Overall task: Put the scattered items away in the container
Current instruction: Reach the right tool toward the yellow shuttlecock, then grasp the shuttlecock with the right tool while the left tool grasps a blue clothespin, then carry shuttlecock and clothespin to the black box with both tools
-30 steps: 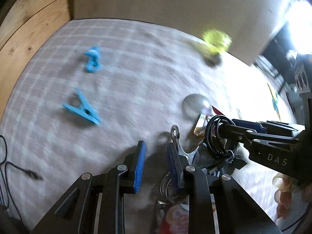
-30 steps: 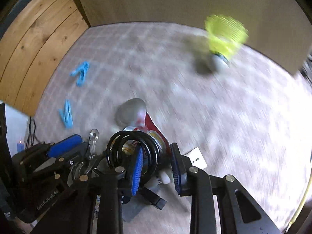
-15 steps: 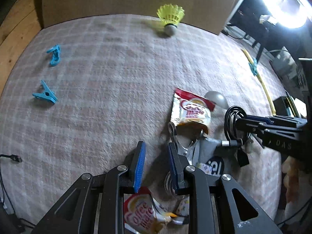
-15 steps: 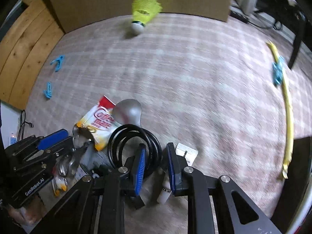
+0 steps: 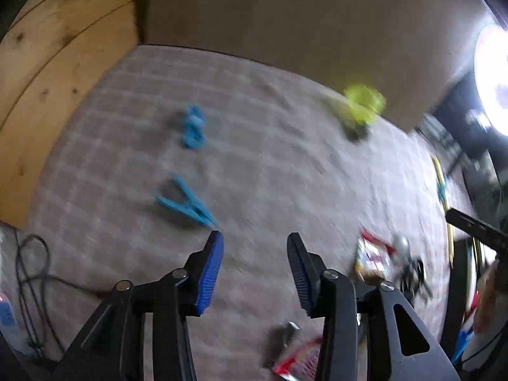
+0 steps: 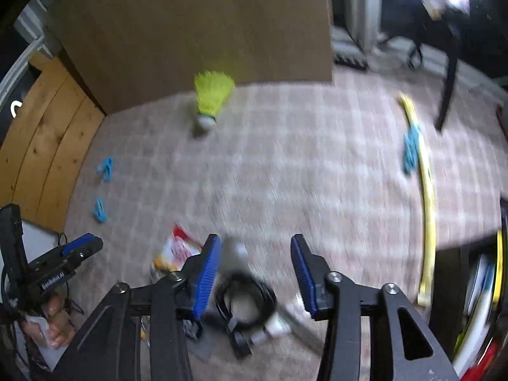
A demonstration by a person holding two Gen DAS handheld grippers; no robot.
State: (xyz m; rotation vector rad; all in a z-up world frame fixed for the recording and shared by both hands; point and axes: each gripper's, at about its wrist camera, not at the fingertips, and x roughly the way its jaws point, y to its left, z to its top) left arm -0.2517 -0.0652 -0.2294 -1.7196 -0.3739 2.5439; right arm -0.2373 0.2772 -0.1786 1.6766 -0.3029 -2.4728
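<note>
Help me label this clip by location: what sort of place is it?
Most likely a room in a home, worked at floor level: a checked carpet meets wooden flooring, a large cardboard box stands behind, and a dark furniture leg shows.

Home floor: checked carpet (image 6: 285, 165), wood boards (image 5: 57, 89).
</note>
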